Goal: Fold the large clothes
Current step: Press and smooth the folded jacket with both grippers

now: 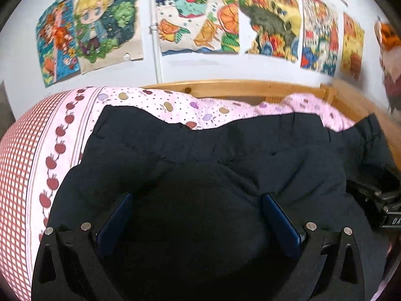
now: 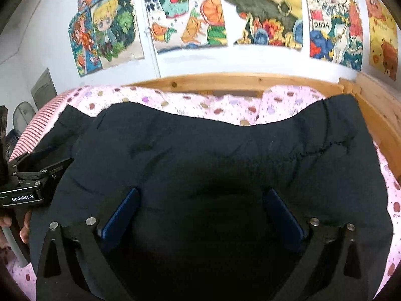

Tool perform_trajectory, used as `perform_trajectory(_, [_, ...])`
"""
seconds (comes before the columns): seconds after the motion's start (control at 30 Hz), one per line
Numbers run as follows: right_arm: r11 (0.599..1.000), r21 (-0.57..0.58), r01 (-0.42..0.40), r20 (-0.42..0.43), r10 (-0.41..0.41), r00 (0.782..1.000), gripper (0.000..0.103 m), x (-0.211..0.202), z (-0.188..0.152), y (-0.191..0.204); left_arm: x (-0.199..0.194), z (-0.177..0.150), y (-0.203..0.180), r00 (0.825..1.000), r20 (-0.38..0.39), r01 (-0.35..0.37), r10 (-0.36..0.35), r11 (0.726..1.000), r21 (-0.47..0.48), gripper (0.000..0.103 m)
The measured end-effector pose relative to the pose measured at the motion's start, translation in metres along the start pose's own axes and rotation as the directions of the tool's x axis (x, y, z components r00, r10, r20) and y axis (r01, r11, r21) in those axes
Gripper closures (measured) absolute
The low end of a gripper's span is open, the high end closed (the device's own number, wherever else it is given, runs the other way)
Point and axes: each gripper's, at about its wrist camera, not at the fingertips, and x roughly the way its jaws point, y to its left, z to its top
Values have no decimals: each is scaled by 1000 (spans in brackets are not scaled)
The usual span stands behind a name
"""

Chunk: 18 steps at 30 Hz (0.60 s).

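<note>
Presently, garment: dark trousers [image 1: 205, 150] spread flat on the pink bedsheet [image 1: 175, 105].
Long axis: side to side, elastic waistband [image 2: 333, 128] rightward.
Left claw [image 1: 198, 215]: spread, empty, over cloth.
Right claw [image 2: 203, 210]: spread, empty, judged nearer the waistband.

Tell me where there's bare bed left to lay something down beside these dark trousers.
The free patches are the pink bedsheet left of the dark trousers, and the strip between their far edge and the wooden bed frame. A narrow strip shows on the right. The middle is crowded: both open hand-held grippers, left and right, hang over the cloth.
</note>
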Motion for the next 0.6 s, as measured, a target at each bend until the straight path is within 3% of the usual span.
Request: perform_trajectory(0.6, [998,52,-34,3,34,999,1,30,-12,-10,22,-10,-12,997,79,-7,3,999,53,0])
